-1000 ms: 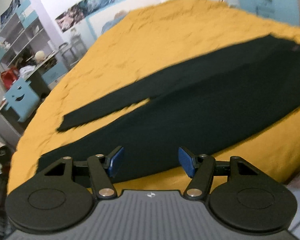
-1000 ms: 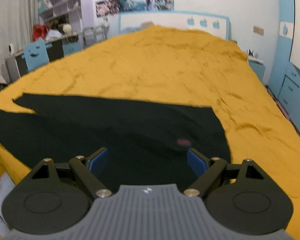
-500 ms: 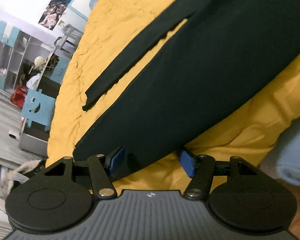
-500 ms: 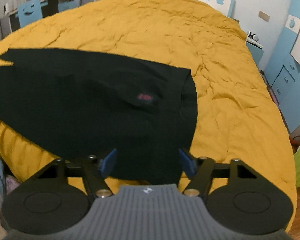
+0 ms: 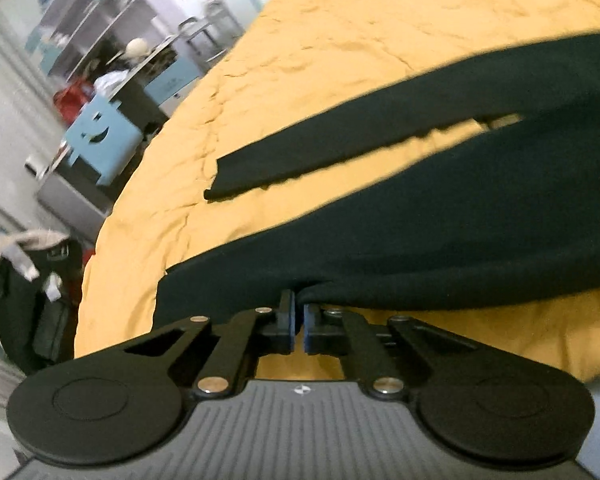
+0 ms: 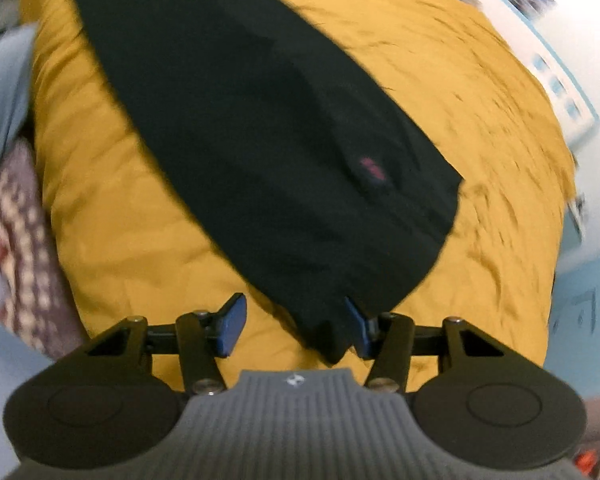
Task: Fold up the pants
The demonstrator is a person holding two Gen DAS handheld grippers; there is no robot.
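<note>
The black pants (image 5: 440,220) lie flat on the bed (image 5: 340,40), spread over its yellow cover near the near edge. Their long axis runs across the bed, left to right in the left wrist view. The two legs point left; the far leg (image 5: 340,152) ends in a free cuff, with a narrow wedge of yellow cover showing between it and the near leg. In the right wrist view the waist end (image 6: 420,200) lies to the right, with a small pink mark (image 6: 370,168) on the fabric close to it.

The left tool (image 5: 299,320) is pressed together, pinching the near edge of the near leg close to its cuff; the fabric puckers where the pads grip it. The right tool (image 6: 296,326) is closing, its blue pads apart, with the near corner of the waist end between them; the right pad touches the fabric, the left pad stands clear over the cover.

Beyond the left side of the bed stand a blue chair (image 5: 100,136) with a face cut-out, a cluttered desk (image 5: 140,68) and shelves (image 5: 80,20). Nothing lies on the pants.
</note>
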